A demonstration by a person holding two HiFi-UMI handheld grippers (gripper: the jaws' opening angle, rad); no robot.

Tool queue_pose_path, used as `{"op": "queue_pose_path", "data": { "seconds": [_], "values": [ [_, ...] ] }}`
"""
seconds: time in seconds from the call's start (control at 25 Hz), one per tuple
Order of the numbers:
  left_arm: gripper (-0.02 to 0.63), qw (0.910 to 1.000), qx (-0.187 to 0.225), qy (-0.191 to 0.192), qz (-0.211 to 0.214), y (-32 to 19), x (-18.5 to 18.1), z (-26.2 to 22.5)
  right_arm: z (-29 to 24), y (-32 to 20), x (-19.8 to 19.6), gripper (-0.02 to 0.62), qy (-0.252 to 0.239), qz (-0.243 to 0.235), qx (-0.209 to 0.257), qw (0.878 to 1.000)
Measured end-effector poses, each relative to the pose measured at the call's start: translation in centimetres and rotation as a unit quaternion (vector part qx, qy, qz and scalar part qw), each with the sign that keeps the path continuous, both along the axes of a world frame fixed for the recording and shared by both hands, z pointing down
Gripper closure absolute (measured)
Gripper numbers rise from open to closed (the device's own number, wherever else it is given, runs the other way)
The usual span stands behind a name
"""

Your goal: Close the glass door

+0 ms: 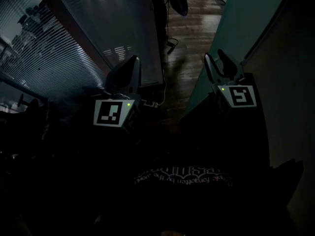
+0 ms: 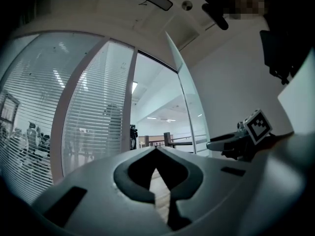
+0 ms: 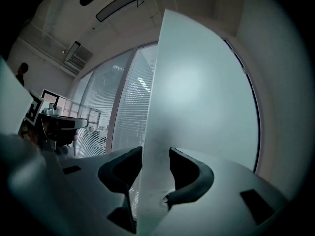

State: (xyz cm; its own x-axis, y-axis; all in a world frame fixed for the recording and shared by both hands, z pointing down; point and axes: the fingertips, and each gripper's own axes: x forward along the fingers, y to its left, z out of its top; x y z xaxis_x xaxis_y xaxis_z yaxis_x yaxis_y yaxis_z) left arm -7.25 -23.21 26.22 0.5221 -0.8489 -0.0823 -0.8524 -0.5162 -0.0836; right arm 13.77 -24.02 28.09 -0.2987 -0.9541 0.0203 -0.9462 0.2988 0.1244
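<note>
The frosted glass door [image 1: 236, 28] stands ajar on the right, its free edge toward me. My right gripper [image 1: 218, 63] straddles that edge. In the right gripper view the door [image 3: 197, 97] fills the gap of the right gripper [image 3: 156, 154], and both pads lie against the pane. My left gripper [image 1: 132, 63] hovers level in the doorway to the left of the door, touching nothing. Its fingertips meet with nothing between them in the left gripper view [image 2: 156, 150], where the door [image 2: 189, 107] and the right gripper [image 2: 236, 144] show to the right.
A fixed glass wall with slatted blinds [image 1: 59, 43] borders the doorway on the left. Dark wooden floor [image 1: 192, 23] runs on beyond the opening, and a cable [image 1: 162, 90] lies by the wall's foot. A plain wall [image 2: 236, 82] stands behind the door.
</note>
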Motion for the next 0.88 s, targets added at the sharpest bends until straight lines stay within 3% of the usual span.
{"op": "queue_pose_path", "data": {
  "seconds": [0.6,0.88],
  "values": [
    [0.611,0.9983,0.002,-0.009,-0.057,-4.9,-1.0,0.1,0.4,-6.2,-3.4,0.436,0.002,-0.045,0.004,0.999],
    [0.611,0.9961,-0.01,-0.008,-0.088,-9.4,-3.9,0.0,-0.1,-11.7,-6.0,0.436,-0.002,-0.063,-0.002,0.998]
  ]
}}
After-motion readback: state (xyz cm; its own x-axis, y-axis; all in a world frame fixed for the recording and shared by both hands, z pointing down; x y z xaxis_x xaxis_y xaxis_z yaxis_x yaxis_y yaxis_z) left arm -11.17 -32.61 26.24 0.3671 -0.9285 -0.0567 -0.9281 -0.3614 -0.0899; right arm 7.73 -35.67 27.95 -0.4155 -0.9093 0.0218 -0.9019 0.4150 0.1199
